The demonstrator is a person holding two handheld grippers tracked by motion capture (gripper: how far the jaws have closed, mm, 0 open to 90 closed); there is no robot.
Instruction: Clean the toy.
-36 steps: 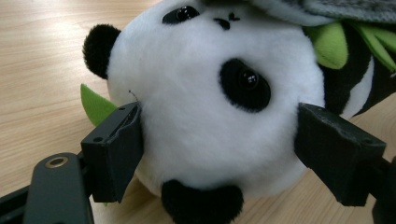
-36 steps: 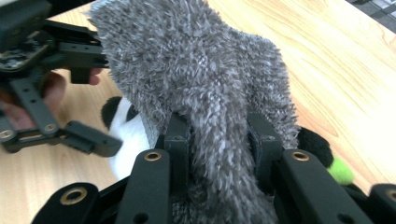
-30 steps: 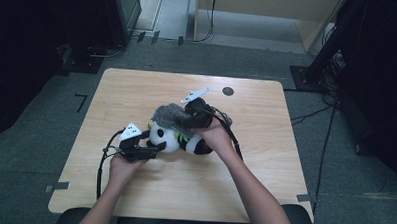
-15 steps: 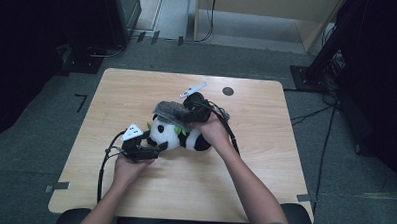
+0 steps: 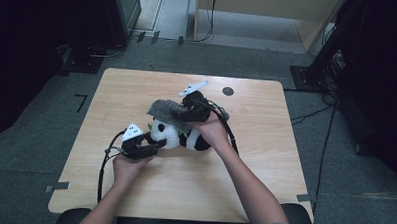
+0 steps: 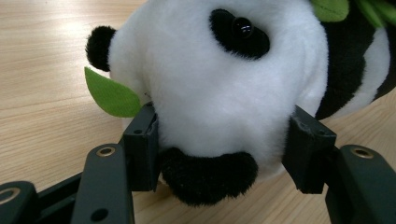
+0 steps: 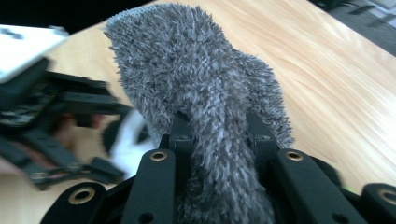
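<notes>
Plush panda lying on its side mid-bench, long axis running left-right in the high view: head toward the left hand-held gripper, body and legs toward the right hand

Left hand-held gripper: jaws have just been closing, now pressing both sides of the panda's white head, black ear poking out between the jaws near the camera. Grip looks soft, plush bulging around the pads. Green leaf sticking out beside one jaw, not caught

Right hand-held gripper: narrow, clamped on a bunched grey fuzzy cloth. In the high view grey fuzzy cloth hanging over the panda's upper edge, just above head and chest, touching or nearly so, cannot tell which

Key relation: cloth directly above the panda, free end pointing toward the head and the left hand-held gripper. Panda pinned at the head end only, so probably free to pivot about that grip. Likely next: drag or drape cloth along the long axis, head toward feet, left holding steady. Risk: head slipping out of the soft grip under side load
</notes>
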